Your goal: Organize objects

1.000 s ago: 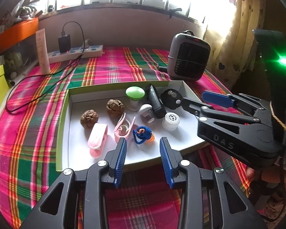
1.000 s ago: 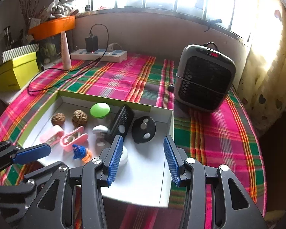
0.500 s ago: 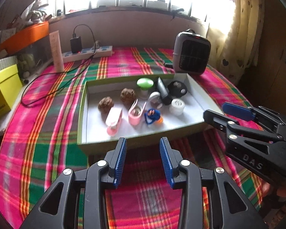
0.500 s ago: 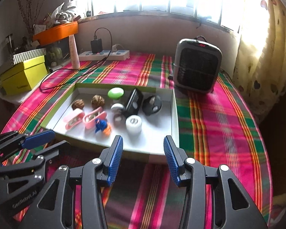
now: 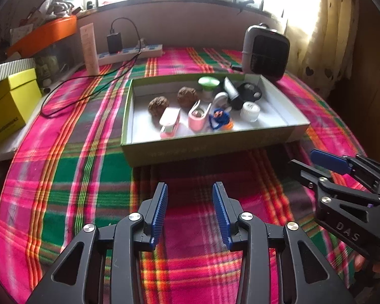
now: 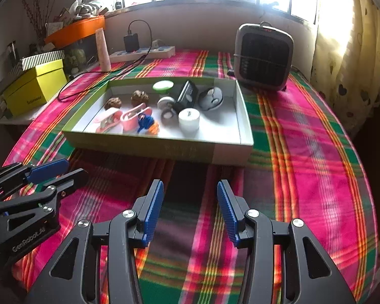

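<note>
Both tongs hang with jaws apart and nothing between them, the left gripper [image 5: 190,212] and the right gripper [image 6: 188,212] side by side above the plaid tablecloth [image 5: 71,177], short of the near wall of a shallow green-edged box [image 6: 162,147]. Every small item in view lies inside that box: two walnuts [image 5: 158,105], two pink clips [image 5: 169,122], a blue-and-orange trinket [image 5: 220,119], a white bottle cap [image 6: 188,120], a green-capped piece [image 6: 163,86], a black rectangular device [image 6: 186,96] and a dark round case [image 6: 211,98]. A space heater [image 6: 263,57] stands just behind; a power strip [image 5: 130,53] lies well beyond. The scene suits a tidy collected, or contents awaiting sorting. Any reach in, judging by the crowding, wants one item singled out, fingers lowered astride it clear of neighbours
</note>
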Tool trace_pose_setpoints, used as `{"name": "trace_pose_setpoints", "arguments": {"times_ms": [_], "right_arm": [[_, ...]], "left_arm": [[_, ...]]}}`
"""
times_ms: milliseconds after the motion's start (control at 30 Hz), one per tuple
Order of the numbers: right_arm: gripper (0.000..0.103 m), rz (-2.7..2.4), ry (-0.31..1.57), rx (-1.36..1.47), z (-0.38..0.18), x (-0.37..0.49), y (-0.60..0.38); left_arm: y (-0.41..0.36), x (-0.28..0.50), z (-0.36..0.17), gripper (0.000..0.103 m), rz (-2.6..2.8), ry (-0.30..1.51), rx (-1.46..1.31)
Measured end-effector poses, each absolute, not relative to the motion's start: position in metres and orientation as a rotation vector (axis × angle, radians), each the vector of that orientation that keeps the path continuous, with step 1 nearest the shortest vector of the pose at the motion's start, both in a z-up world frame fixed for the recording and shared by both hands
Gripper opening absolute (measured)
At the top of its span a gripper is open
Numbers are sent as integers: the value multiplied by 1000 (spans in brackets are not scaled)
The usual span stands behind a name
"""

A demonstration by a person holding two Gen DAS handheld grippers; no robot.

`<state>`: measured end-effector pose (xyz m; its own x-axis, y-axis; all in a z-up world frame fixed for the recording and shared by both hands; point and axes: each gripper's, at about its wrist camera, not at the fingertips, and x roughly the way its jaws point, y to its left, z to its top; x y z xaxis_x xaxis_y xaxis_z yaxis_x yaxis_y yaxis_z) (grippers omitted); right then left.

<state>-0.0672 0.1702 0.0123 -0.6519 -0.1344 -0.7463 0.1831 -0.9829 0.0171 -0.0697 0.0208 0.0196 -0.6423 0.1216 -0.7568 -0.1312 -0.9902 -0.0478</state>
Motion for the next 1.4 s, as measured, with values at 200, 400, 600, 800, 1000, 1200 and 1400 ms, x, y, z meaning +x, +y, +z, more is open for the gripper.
{"name": "trace_pose_setpoints", "arguments": {"times_ms": [200, 400, 600, 800, 1000, 1200, 1400], "right_arm": [[46, -2708, 88, 1240, 7, -55, 170], [46, -2717, 95, 1275, -2, -45, 172], [51, -2727, 99, 1273, -3, -40, 171], [55, -2755, 90, 1263, -4, -36, 173], [60, -2769, 78, 1264, -5, -34, 175], [60, -2771, 82, 1265, -4, -34, 175], [61, -2772, 85, 1266, -4, -34, 175]], "left_arm": [[16, -61, 13, 36, 2728, 5, -1278], [17, -52, 8, 36, 2738, 29, -1279], [18, -46, 7, 39, 2745, 44, -1272], [19, -42, 6, 41, 2766, 39, -1261], [20, -39, 5, 46, 2783, 19, -1242], [24, -36, 3, 50, 2805, 44, -1234], [24, -35, 3, 50, 2804, 42, -1235]]}}
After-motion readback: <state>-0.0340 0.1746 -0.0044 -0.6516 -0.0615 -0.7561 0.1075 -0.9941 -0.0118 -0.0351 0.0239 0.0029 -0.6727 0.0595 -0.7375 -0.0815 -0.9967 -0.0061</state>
